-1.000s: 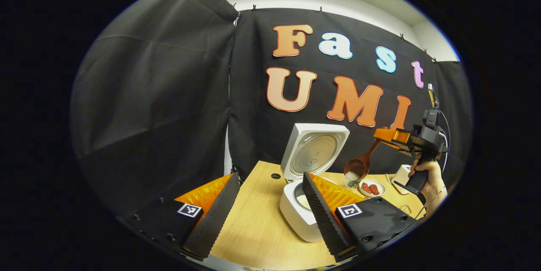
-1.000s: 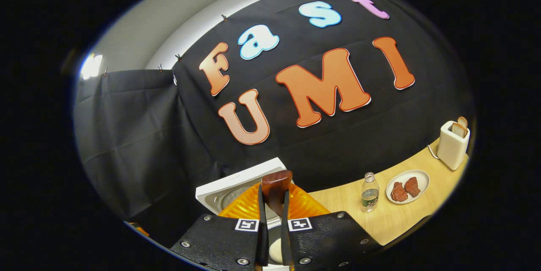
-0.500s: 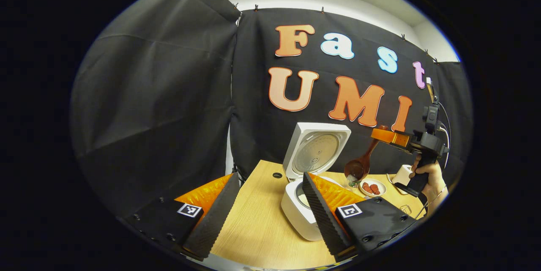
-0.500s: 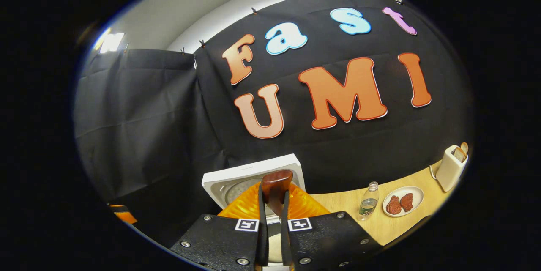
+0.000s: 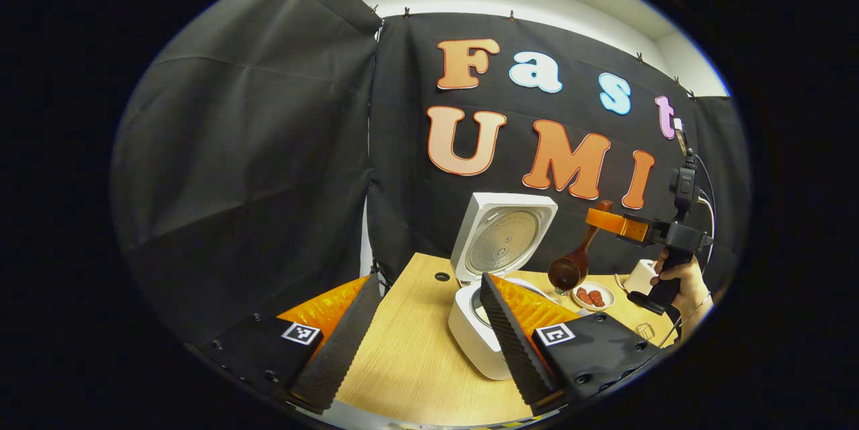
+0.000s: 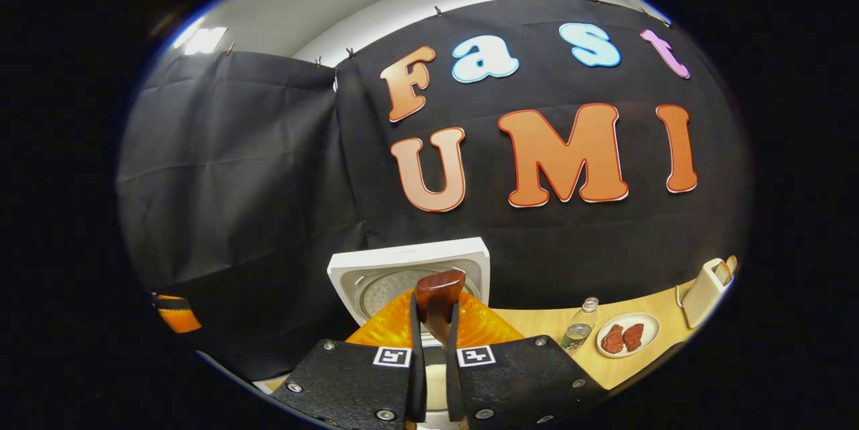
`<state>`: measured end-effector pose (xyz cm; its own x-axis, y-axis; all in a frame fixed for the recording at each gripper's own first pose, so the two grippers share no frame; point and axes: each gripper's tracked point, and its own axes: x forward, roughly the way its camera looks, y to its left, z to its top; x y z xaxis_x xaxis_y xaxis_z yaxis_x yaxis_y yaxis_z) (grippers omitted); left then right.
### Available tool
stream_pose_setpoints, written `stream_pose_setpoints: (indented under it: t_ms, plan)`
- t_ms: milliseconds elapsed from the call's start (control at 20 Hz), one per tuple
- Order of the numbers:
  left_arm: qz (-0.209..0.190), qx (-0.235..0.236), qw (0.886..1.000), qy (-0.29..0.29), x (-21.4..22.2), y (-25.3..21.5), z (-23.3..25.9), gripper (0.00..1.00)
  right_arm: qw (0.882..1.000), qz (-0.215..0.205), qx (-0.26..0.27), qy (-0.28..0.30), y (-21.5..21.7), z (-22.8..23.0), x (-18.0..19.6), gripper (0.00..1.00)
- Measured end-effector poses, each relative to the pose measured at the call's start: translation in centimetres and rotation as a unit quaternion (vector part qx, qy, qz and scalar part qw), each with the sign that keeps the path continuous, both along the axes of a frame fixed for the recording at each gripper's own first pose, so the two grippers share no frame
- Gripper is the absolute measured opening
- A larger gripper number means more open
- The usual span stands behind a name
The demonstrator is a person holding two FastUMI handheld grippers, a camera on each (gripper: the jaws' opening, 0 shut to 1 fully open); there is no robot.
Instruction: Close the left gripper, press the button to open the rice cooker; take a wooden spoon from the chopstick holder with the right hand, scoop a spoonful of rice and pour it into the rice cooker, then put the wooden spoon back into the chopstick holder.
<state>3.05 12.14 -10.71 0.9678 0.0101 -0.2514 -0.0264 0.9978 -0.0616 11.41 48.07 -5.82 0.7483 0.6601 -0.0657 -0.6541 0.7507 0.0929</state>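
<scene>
Wood-topped table [image 5: 409,369] lies beneath your left gripper [image 5: 419,343], its fingers spread apart over nothing. Beyond them the rice cooker [image 5: 480,329] stands with lid raised. Farther off, your right gripper [image 6: 434,349] pinches the wooden spoon [image 5: 576,261], bowl hanging above the cooker's far side.

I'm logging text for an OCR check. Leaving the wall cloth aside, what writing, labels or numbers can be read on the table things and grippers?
No text can be read.
Marker squares on the left gripper and right gripper: patterns, no words.
Bottle label: too small to read.
Rice cooker lid: small marks, too blurred.
Wooden spoon: no writing.
</scene>
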Motion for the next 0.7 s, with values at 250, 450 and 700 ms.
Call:
stream_pose_setpoints:
  t_ms: [250, 450, 700]
  plan:
    - [-0.001, 0.000, 1.000, 0.000, -0.2, -0.3, 0.1, 1.00, 1.000, -0.001, 0.007, 0.011, -1.4, -0.3, -0.2, 0.11]
    - [-0.005, -0.006, 1.000, -0.001, -0.2, -1.0, 0.1, 1.00, 1.000, -0.024, 0.005, 0.009, -4.7, -0.3, 0.6, 0.11]
    - [-0.015, -0.008, 1.000, -0.003, 0.6, -2.4, 0.4, 1.00, 0.998, -0.064, 0.012, 0.014, -9.6, -0.4, 1.5, 0.11]
